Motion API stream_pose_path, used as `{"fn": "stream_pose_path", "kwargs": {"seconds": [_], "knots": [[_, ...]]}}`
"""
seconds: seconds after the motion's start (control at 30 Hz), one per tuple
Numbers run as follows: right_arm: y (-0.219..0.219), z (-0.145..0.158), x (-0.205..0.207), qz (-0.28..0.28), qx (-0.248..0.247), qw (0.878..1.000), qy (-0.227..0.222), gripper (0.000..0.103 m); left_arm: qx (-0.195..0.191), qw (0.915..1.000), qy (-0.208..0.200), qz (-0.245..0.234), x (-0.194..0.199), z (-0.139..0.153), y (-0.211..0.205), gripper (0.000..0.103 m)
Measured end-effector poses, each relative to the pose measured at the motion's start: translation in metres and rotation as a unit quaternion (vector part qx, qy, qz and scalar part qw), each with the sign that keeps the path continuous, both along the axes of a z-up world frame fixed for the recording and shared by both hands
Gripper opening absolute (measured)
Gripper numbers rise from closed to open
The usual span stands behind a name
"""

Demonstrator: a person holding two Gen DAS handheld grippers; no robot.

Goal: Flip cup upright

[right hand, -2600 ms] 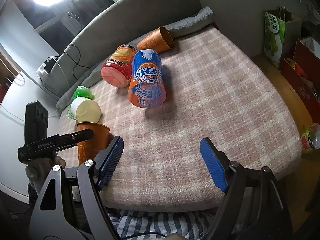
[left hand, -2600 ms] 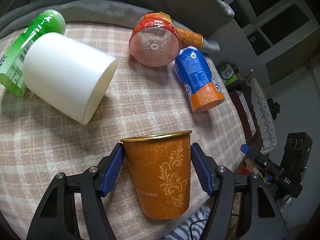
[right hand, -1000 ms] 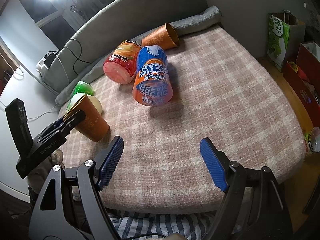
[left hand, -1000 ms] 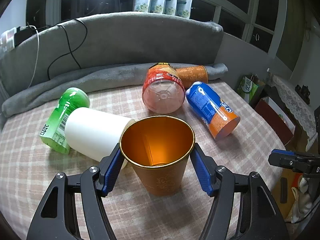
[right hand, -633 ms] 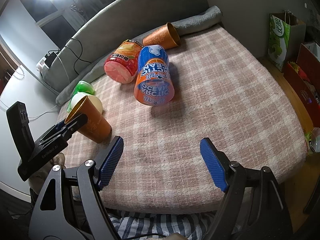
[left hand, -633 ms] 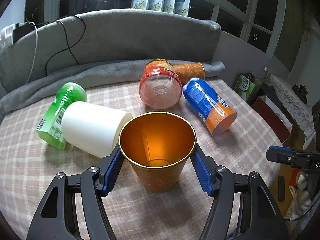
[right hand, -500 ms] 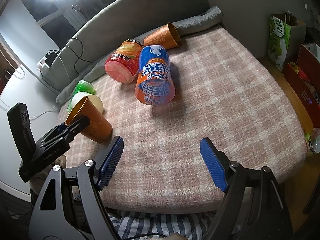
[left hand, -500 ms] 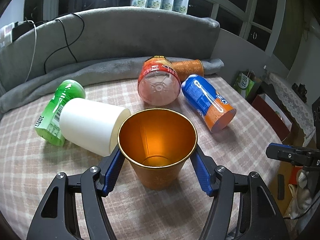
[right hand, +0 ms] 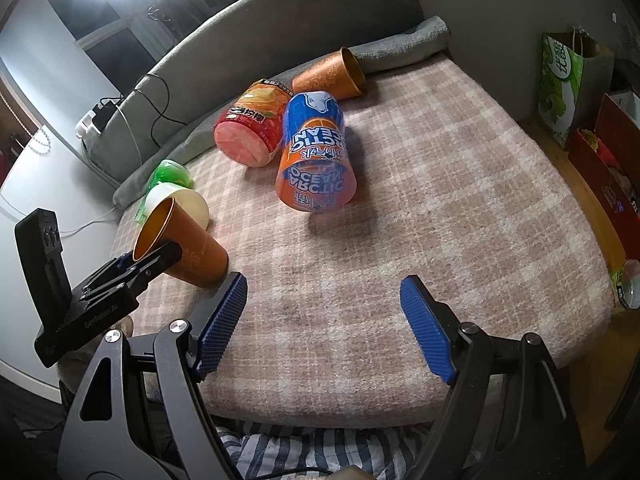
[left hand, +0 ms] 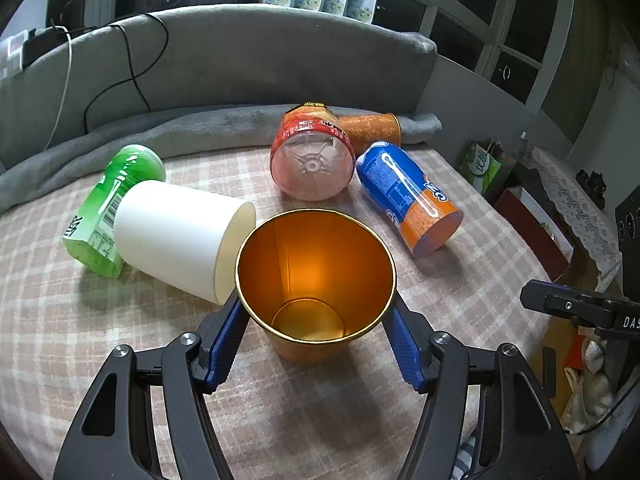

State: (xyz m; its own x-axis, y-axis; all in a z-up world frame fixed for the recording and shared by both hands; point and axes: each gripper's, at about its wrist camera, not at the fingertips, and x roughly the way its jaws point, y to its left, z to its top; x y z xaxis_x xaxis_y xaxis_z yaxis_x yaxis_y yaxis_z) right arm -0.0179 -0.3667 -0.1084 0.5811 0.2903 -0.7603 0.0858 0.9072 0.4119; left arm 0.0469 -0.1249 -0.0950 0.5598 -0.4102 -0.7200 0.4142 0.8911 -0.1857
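Observation:
My left gripper (left hand: pixel 316 332) is shut on an orange cup with a gold rim (left hand: pixel 316 280). Its mouth faces the camera and its base rests on the checked blanket (left hand: pixel 460 280). In the right wrist view the same cup (right hand: pixel 188 248) leans toward the left gripper (right hand: pixel 148 264), base on the blanket. My right gripper (right hand: pixel 324 320) is open and empty above the blanket's front edge. A second orange cup (left hand: pixel 372 130) (right hand: pixel 332 76) lies on its side at the back.
A white cup (left hand: pixel 180 236), a green bottle (left hand: pixel 112 204), a red-labelled jar (left hand: pixel 312 160) and a blue-and-orange can (left hand: pixel 408 196) lie on their sides behind the held cup. A grey sofa back (left hand: pixel 240 60) is behind. Bags (right hand: pixel 568 88) stand on the floor at the right.
The left gripper has tipped the orange cup from mouth-up side view to mouth toward the camera and lowered its base onto the blanket. The right gripper has hardly moved.

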Motion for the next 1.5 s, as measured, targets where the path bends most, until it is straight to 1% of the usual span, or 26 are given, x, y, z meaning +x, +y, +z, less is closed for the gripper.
{"fn": "stream_pose_path", "kwargs": {"seconds": [0.23,0.4,0.53,0.63,1.07,1.17,1.23,1.3,1.33,1.37,1.5], "knots": [[0.004,0.002,0.001,0.004,-0.005,1.000,-0.003,0.082,-0.005,0.9999,0.008,-0.010,-0.002,0.000,0.001,0.066],[0.005,0.003,0.001,0.006,-0.007,1.000,-0.004,0.082,-0.008,0.9996,0.016,-0.019,-0.005,-0.001,0.001,0.073],[0.008,0.004,0.001,0.008,-0.009,1.000,-0.007,0.082,-0.007,0.9996,0.017,-0.020,-0.007,-0.002,0.001,0.075],[0.009,0.006,0.002,0.008,-0.012,1.000,-0.011,0.082,-0.006,0.9997,0.017,-0.019,-0.008,-0.001,0.003,0.079],[0.027,0.019,0.008,0.022,-0.041,0.998,-0.042,0.082,0.006,1.0000,0.007,-0.004,-0.022,0.002,0.020,0.080],[0.032,0.021,0.008,0.025,-0.053,0.997,-0.050,0.082,0.005,1.0000,-0.001,0.008,-0.026,0.006,0.027,0.080],[0.035,0.023,0.008,0.027,-0.060,0.996,-0.057,0.082,0.005,0.9997,-0.014,0.019,-0.031,0.011,0.031,0.080],[0.037,0.025,0.008,0.028,-0.066,0.995,-0.064,0.084,0.007,0.9988,-0.034,0.034,-0.035,0.018,0.036,0.080],[0.038,0.027,0.007,0.028,-0.068,0.995,-0.069,0.088,0.008,0.9983,-0.043,0.040,-0.037,0.021,0.038,0.080],[0.040,0.029,0.007,0.028,-0.071,0.994,-0.075,0.090,0.009,0.9976,-0.052,0.046,-0.039,0.024,0.040,0.080],[0.046,0.036,0.006,0.030,-0.089,0.991,-0.096,0.090,0.013,0.9932,-0.090,0.072,-0.045,0.037,0.045,0.082]]}}
